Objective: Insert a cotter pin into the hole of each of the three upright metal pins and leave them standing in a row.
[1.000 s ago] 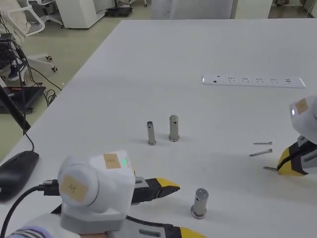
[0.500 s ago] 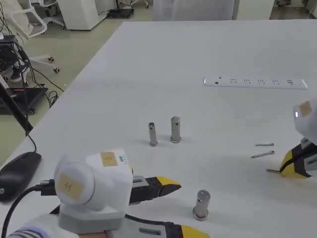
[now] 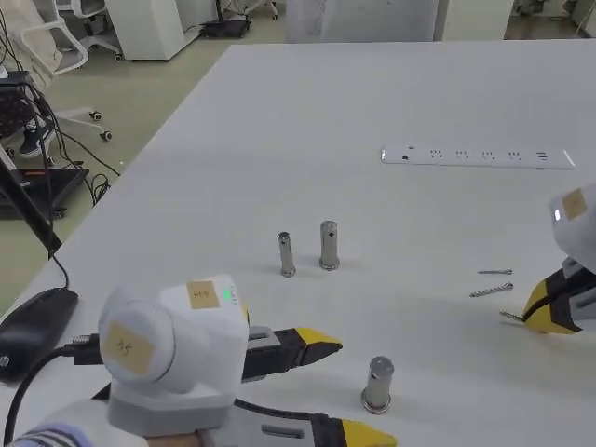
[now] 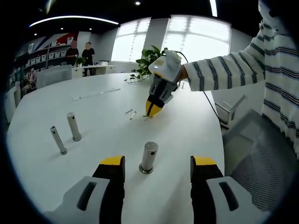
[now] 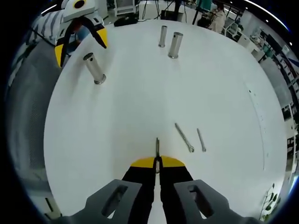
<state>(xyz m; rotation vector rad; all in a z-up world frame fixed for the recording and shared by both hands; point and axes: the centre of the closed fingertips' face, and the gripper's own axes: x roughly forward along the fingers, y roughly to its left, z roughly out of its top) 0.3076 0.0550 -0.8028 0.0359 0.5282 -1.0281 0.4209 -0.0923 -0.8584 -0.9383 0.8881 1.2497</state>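
The right tool [image 5: 157, 163] is clamped on a cotter pin [image 5: 157, 148], low at the worktop [image 5: 131, 107]. The left tool [image 4: 158, 164] gapes, one upright pin [image 4: 148, 157] just ahead; the other two pins [image 3: 328, 244] stand farther off.

Plain white on the table [image 3: 279, 140] and the power strip [image 3: 475, 156]; bare silver-grey on each metal pin [image 3: 377, 382] and each cotter pin [image 3: 491, 291]; yellow tips over black jaws on the left gripper [image 4: 158, 163] and the right gripper [image 5: 157, 162], white housings with tan labels; white with dark stripes on the sleeve [image 4: 224, 70]; black on the mouse [image 3: 33, 317].
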